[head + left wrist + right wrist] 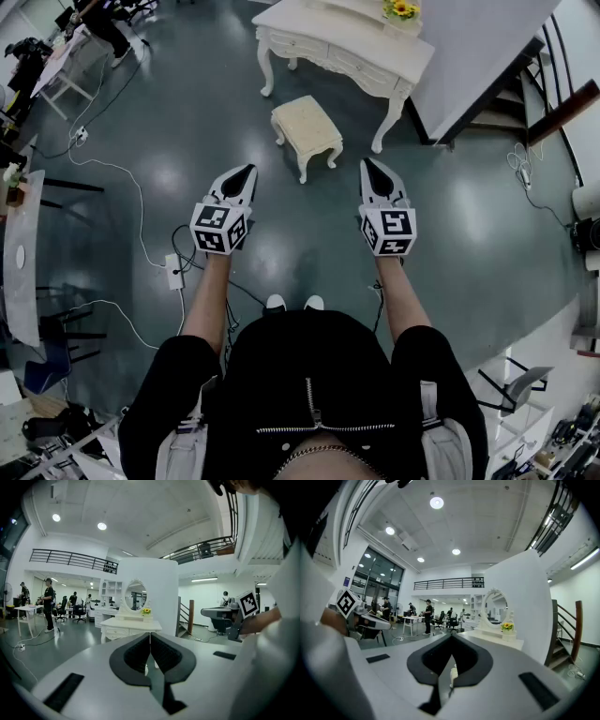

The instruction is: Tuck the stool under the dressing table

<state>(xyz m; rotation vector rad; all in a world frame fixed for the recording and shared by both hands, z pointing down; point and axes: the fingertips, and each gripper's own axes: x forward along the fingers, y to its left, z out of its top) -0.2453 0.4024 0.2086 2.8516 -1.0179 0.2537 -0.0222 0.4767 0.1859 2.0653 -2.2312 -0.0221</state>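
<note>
Head view | stool point(306, 125) stands on floor point(187, 122) just in front of dressing table point(349, 45), not under it | left gripper point(247, 172) pressed together, empty | right gripper point(367, 165) likewise | both short of stool

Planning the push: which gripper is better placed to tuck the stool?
Probably left. The left gripper sits behind the stool, opposite the dressing table; the right gripper is off to its side, near a table leg.

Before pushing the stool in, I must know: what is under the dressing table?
The stool stands in front of the table, not under it. Its top hides the space beneath.
</note>
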